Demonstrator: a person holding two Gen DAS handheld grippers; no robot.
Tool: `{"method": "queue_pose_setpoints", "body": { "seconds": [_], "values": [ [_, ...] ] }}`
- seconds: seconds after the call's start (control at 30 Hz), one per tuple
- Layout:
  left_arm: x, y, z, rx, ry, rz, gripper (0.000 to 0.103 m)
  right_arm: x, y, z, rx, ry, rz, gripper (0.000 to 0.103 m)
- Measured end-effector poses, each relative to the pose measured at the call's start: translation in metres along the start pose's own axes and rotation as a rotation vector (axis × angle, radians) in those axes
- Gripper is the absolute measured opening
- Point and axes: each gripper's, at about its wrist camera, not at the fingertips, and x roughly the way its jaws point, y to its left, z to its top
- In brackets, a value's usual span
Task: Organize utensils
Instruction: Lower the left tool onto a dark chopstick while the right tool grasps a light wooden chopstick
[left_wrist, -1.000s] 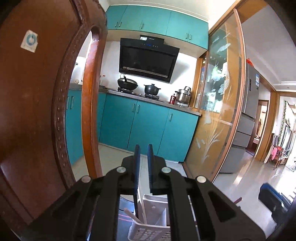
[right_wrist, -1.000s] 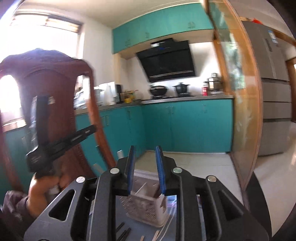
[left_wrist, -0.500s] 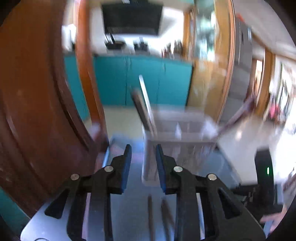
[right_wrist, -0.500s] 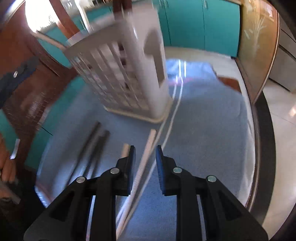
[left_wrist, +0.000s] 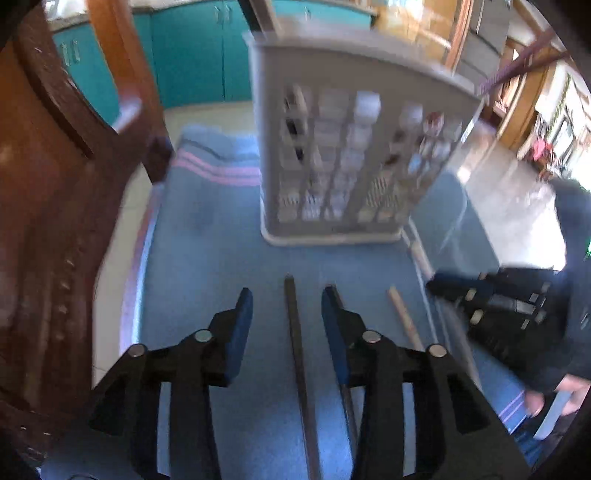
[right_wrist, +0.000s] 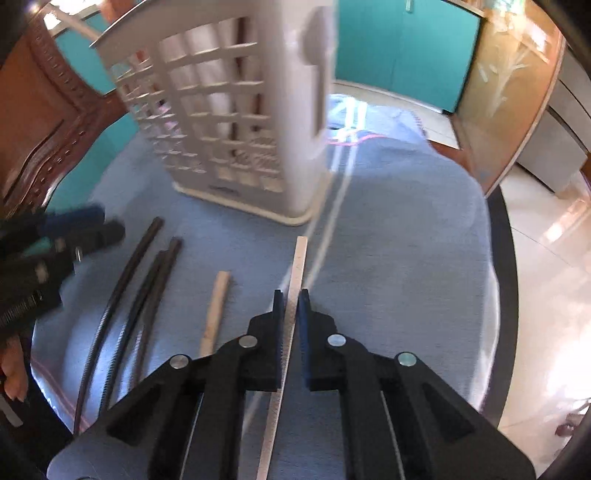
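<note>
three dark chopsticks (right_wrist: 122, 280) lie on one blue towel (right_wrist: 399, 266). beside them there is one short wooden stick (right_wrist: 215, 306) and one pale chopstick (right_wrist: 295, 280). one white slotted utensil holder (right_wrist: 229, 122) stands on the towel. two grippers show, left gripper (left_wrist: 286, 314) and right gripper (right_wrist: 291, 299).

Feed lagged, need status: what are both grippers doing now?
Left gripper: jaws opening, astride a dark chopstick, not gripping it.
Right gripper: shut on a white chopstick.

Utensil basket (right_wrist: 236, 122) blocks ahead; towel (right_wrist: 399, 258) rightward lies open.
</note>
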Motion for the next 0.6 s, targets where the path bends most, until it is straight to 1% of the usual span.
{"method": "queue_pose_setpoints", "body": {
  "seconds": [0.13, 0.27, 0.33, 0.43, 0.6],
  "values": [
    [0.015, -0.003, -0.01, 0.022, 0.056, 0.025, 0.044, -0.001, -0.003, 0.0, 0.014, 0.0, 0.005, 0.01],
    [0.026, 0.001, -0.014, 0.004, 0.094, 0.022, 0.044, -0.003, -0.003, 0.004, 0.005, -0.003, 0.007, 0.01],
    [0.027, 0.003, -0.014, 0.004, 0.091, 0.032, 0.044, -0.004, -0.005, 0.008, 0.003, 0.001, -0.001, 0.012],
    [0.028, 0.002, -0.012, 0.004, 0.087, 0.041, 0.044, -0.006, -0.006, 0.007, 0.006, 0.004, -0.021, 0.018],
    [0.028, 0.002, -0.008, 0.006, 0.077, 0.06, 0.043, -0.001, -0.009, 0.004, 0.007, 0.017, -0.035, 0.019]
  ]
}}
